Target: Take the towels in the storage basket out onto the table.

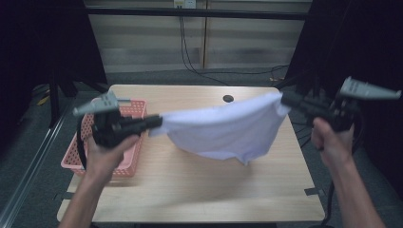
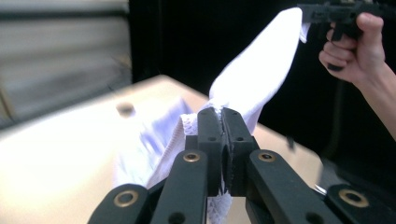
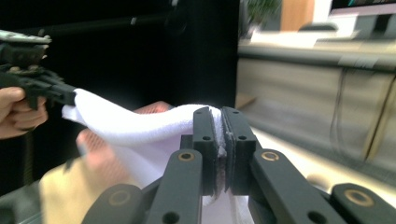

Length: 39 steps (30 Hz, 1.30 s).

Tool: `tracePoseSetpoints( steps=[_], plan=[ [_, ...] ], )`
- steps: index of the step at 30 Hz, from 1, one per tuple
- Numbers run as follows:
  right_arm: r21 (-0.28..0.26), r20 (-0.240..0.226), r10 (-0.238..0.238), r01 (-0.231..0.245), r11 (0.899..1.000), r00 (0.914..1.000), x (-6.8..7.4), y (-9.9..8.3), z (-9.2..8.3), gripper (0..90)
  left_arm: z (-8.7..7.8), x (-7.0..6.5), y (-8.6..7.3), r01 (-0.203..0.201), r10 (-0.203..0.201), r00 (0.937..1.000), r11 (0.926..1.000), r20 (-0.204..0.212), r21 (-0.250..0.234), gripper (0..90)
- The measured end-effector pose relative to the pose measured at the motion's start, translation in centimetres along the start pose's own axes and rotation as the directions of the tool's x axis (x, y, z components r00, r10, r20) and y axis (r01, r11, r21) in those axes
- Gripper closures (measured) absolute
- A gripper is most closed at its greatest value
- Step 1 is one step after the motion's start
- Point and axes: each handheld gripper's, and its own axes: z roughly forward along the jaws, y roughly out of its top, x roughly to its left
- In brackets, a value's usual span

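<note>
A white cloth garment hangs stretched in the air above the wooden table, held at both ends. My left gripper is shut on its left end, level with the pink basket. My right gripper is shut on its right end, beyond the table's right edge. In the left gripper view the jaws pinch the white cloth at my left gripper, and the other hand holds the far end. In the right gripper view the white cloth runs from my right gripper to the other gripper.
A pink plastic basket sits at the table's left edge under my left hand. A round dark hole lies near the table's far edge. Cables hang on the wall behind. Dark curtains stand on both sides.
</note>
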Motion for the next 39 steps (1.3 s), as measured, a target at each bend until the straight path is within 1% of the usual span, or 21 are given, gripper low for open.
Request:
tracePoseSetpoints(
  steps=[2,3,5,7,10,12,14,15,17,18,19,22,24,28,30,33,34,35,36,38,39],
  plan=[
    [0.03,-0.029,0.027,-0.026,0.999,0.9992,0.9,-3.3,-0.8,85.3,-0.2,-0.6,-3.3,0.055,-0.055,0.9982,0.9983,0.022,0.018,87.7],
    [0.045,-0.035,0.046,-0.044,0.998,0.9983,1.4,-4.9,-1.4,85.3,-0.4,-0.9,-4.8,0.062,-0.063,0.9979,0.9974,0.018,0.036,87.6],
    [0.094,-0.048,0.079,-0.074,0.993,0.9957,2.4,-8.0,-2.5,85.2,-0.8,-1.7,-7.7,0.105,-0.107,0.9938,0.9931,0.03,0.051,87.5],
    [0.138,-0.074,0.108,-0.097,0.986,0.9914,3.5,-11.0,-3.5,85.1,-1.0,-2.6,-10.3,0.121,-0.125,0.9916,0.988,0.034,0.096,87.2],
    [0.235,-0.088,0.136,-0.112,0.965,0.9867,5.2,-14.7,-4.6,83.5,-1.0,-3.3,-13.2,0.137,-0.148,0.9874,0.9776,0.056,0.16,82.3],
    [0.264,-0.128,0.18,-0.141,0.954,0.9754,5.9,-16.5,-5.1,76.9,-1.0,-3.3,-14.4,0.158,-0.172,0.9831,0.9705,0.063,0.182,79.4],
    [0.303,-0.116,0.187,-0.145,0.942,0.9755,6.3,-17.7,-5.4,63.7,-0.8,-2.9,-14.7,0.155,-0.172,0.9829,0.9662,0.065,0.206,72.4],
    [0.306,-0.103,0.189,-0.149,0.94,0.9766,6.2,-17.8,-5.5,62.0,-0.7,-2.7,-14.7,0.158,-0.173,0.9837,0.9649,0.051,0.21,70.9],
    [0.289,-0.068,0.168,-0.142,0.947,0.9834,5.6,-17.8,-5.5,60.6,-0.4,-2.0,-14.4,0.159,-0.172,0.9837,0.9677,0.051,0.195,70.1],
    [0.287,-0.042,0.162,-0.144,0.947,0.9858,5.0,-17.9,-5.3,60.3,0.0,-1.6,-14.2,0.161,-0.173,0.9833,0.9699,0.056,0.183,70.1],
    [0.295,-0.028,0.15,-0.135,0.946,0.9883,4.4,-17.9,-4.9,60.0,0.5,-1.3,-14.1,0.16,-0.173,0.9834,0.9684,0.053,0.191,70.9],
    [0.339,0.018,0.107,-0.106,0.935,0.9941,2.8,-18.2,-3.2,58.2,3.1,-0.1,-13.7,0.148,-0.164,0.985,0.9632,0.054,0.225,72.2],
    [0.37,0.047,0.092,-0.103,0.923,0.9946,1.6,-18.4,-1.7,57.2,5.0,1.1,-13.2,0.137,-0.154,0.9869,0.9586,0.049,0.25,72.7],
    [0.407,0.088,0.07,-0.099,0.908,0.9937,-0.7,-18.5,1.4,55.7,8.9,3.9,-12.8,0.141,-0.152,0.9881,0.9499,0.02,0.279,72.2],
    [0.429,0.106,0.056,-0.096,0.898,0.9928,-1.7,-18.6,2.9,53.4,10.7,5.0,-13.0,0.142,-0.144,0.9895,0.9439,-0.015,0.298,71.3],
    [0.455,0.126,0.052,-0.104,0.884,0.9907,-2.8,-18.9,4.9,50.4,12.6,5.8,-13.7,0.103,-0.101,0.9946,0.9211,-0.024,0.375,70.7],
    [0.468,0.125,0.048,-0.102,0.878,0.991,-3.0,-19.0,5.5,50.3,12.9,5.9,-14.0,0.105,-0.109,0.994,0.9155,-0.014,0.388,71.1],
    [0.479,0.124,0.048,-0.102,0.872,0.9911,-3.1,-19.1,6.1,49.4,13.2,5.9,-14.4,0.1,-0.106,0.9943,0.9058,-0.008,0.412,73.1],
    [0.489,0.125,0.041,-0.098,0.867,0.9913,-3.1,-19.2,6.5,48.5,13.2,5.6,-14.7,0.065,-0.064,0.9978,0.907,-0.015,0.416,77.9],
    [0.509,0.136,0.036,-0.101,0.855,0.99,-3.2,-19.6,7.4,46.5,12.7,5.4,-14.9,0.058,-0.059,0.9982,0.8971,-0.01,0.438,88.9],
    [0.517,0.141,0.031,-0.1,0.85,0.9895,-3.2,-19.7,7.7,46.4,12.3,5.2,-15.0,0.053,-0.053,0.9985,0.8955,-0.012,0.442,90.0]
  ],
)
